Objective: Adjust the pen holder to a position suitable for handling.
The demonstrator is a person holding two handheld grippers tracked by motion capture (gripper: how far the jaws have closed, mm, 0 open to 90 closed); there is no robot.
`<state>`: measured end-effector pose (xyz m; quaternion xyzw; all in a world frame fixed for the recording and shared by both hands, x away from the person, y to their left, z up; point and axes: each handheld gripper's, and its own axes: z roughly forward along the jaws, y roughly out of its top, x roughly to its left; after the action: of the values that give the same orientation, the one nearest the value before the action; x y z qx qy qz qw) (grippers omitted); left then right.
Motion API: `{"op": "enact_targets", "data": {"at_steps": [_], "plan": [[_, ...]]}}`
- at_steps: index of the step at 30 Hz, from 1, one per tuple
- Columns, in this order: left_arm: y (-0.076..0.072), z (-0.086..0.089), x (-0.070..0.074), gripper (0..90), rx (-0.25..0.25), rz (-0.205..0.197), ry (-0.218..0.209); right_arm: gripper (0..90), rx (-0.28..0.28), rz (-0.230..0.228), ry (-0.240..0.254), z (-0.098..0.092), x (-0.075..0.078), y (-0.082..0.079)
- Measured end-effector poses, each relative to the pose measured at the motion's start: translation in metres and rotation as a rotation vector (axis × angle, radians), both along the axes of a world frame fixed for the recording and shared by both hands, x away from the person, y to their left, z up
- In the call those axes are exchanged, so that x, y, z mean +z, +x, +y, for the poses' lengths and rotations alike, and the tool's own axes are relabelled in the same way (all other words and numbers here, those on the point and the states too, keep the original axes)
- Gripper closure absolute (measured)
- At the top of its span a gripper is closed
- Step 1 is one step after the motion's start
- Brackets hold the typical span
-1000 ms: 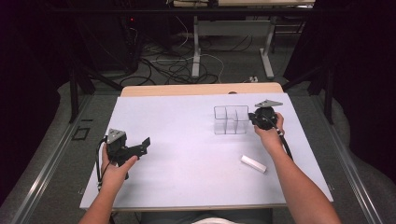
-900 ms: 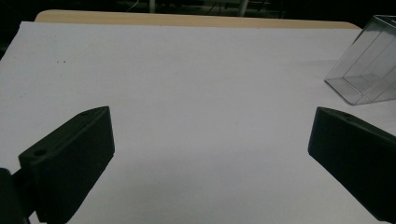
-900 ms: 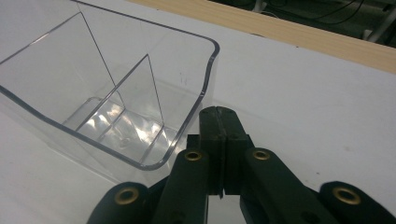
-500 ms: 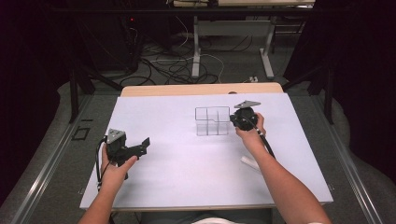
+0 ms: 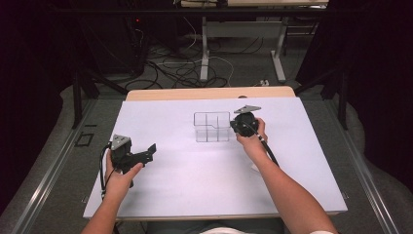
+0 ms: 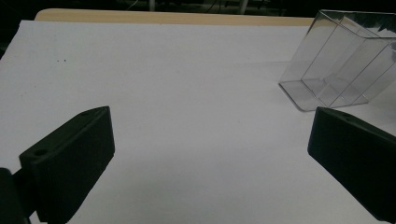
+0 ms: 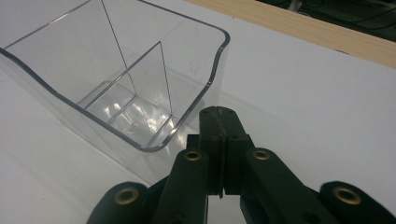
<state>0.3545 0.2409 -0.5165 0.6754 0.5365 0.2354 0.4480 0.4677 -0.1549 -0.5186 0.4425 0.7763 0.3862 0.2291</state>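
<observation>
Grippers beside clear divided box [image 5: 212, 127] on white table [image 5: 170, 190].
Right gripper [image 7: 218, 114], jaws pressed together, tips touching the box's rim; left gripper [image 6: 205, 154] spread wide, bare table between its jaws.

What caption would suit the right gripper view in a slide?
Shut right hand-held gripper pressed against the rim of a clear divided container on a white table.
</observation>
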Motion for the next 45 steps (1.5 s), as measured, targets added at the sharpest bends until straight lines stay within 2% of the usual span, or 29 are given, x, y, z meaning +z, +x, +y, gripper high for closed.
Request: {"op": "enact_targets", "data": {"at_steps": [8,13,24,25,28,33,40,42,45], "plan": [[0.000,0.000,0.000,0.7,-0.002,0.000,0.001,89.8,-0.001,0.009,0.004,0.000,-0.002,0.002],[0.000,0.000,0.000,0.7,-0.002,0.000,0.001,85.9,0.002,-0.003,-0.008,-0.002,-0.001,0.002],[-0.001,0.001,0.000,0.7,0.001,0.002,-0.001,68.8,0.027,-0.034,0.029,-0.011,0.017,-0.008],[-0.001,0.001,0.000,0.7,0.001,0.003,0.001,67.0,0.026,-0.025,0.029,-0.011,0.019,-0.010],[-0.001,0.001,0.000,0.7,0.000,0.002,0.001,62.0,0.041,-0.032,0.036,-0.012,0.024,-0.015],[0.000,0.001,0.000,0.7,-0.001,0.004,0.002,53.5,0.081,-0.014,0.027,-0.015,0.032,-0.023],[-0.001,0.001,0.000,0.7,0.000,0.003,0.001,49.6,0.138,-0.007,0.014,-0.021,0.042,-0.036],[-0.001,0.001,0.000,0.7,0.000,0.003,0.000,45.4,0.160,-0.019,0.022,-0.023,0.043,-0.039],[-0.001,0.001,0.000,0.7,0.000,0.007,0.000,44.7,0.191,-0.022,0.008,-0.027,0.044,-0.044]]}}
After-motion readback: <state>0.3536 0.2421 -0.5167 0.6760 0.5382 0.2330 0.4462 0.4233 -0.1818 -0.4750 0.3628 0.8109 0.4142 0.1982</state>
